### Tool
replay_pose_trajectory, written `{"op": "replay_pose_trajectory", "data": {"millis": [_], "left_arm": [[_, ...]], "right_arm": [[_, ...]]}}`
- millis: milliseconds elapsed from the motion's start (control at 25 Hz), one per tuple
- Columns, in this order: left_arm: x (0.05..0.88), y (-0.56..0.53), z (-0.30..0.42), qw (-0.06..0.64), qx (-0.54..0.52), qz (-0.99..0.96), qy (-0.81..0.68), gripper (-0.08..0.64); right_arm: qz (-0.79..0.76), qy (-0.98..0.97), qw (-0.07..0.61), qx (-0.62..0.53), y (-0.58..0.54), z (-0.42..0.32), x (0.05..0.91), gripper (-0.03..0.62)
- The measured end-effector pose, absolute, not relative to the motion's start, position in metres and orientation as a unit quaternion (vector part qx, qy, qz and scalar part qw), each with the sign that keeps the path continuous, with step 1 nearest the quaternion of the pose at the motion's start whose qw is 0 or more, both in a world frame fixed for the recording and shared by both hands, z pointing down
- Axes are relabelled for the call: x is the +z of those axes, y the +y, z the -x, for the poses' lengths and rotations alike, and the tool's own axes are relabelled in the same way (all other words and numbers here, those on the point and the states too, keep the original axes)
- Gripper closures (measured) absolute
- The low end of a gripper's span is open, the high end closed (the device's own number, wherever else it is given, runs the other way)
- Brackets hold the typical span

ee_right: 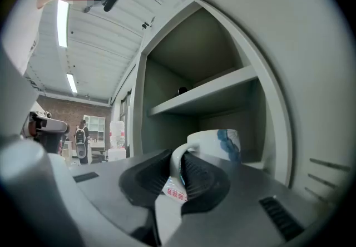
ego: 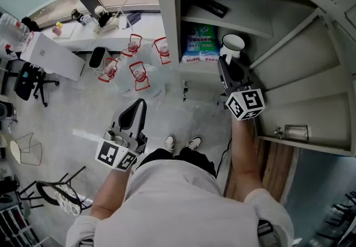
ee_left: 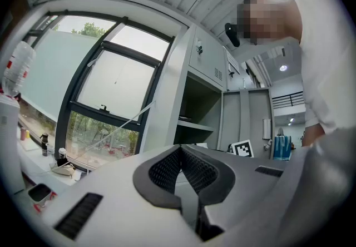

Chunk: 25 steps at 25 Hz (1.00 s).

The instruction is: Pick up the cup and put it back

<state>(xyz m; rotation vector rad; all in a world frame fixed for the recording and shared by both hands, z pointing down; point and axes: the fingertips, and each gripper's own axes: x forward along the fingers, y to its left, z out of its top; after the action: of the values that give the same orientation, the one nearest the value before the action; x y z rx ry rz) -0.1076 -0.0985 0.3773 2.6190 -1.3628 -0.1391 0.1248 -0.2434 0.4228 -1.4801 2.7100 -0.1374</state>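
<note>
Right hand-held gripper [ego: 225,63] [ee_right: 178,155] is clenched on the handle of the white ceramic cup with a blue pattern [ego: 233,43] [ee_right: 220,143]. The handle sits pinched between both black ribbed pads, and a small sticker with red print shows on it low between the jaws. The cup is upright, mouth up, carried out ahead of the gripper. It is at the open front of the tall grey metal cabinet [ego: 167,12] [ee_right: 311,73], below a grey shelf board [ee_right: 206,93]. Cannot tell if the cup base touches a shelf or hangs above it. In the head view the cup is just right of a blue-green printed package [ego: 199,43] that lies on a cabinet shelf.

Left hand-held gripper [ego: 139,105] [ee_left: 181,151] is clenched with nothing in it, pads meeting at the tips. It is held low at the person's left side, well apart from the cup and outside the cabinet. Clear bottles with red labels [ego: 138,73] stand on the floor ahead of it, near the cabinet's left wall.
</note>
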Motion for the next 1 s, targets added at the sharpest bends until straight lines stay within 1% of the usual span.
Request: {"op": "replay_pose_trajectory", "data": {"millis": [440,680,1000], "left_arm": [[0.382,-0.098,0.112,0.099,-0.041,-0.878,-0.467,0.54],[0.384,-0.102,0.102,0.104,-0.047,-0.882,-0.457,0.54],[0.386,-0.102,0.1,0.109,-0.051,-0.885,-0.451,0.54]], "right_arm": [[0.488,0.87,0.019,-0.069,-0.259,-0.13,0.446,0.535],[0.493,0.865,0.029,-0.082,-0.262,-0.132,0.449,0.535],[0.496,0.865,-0.014,-0.076,-0.254,-0.127,0.464,0.543]]}}
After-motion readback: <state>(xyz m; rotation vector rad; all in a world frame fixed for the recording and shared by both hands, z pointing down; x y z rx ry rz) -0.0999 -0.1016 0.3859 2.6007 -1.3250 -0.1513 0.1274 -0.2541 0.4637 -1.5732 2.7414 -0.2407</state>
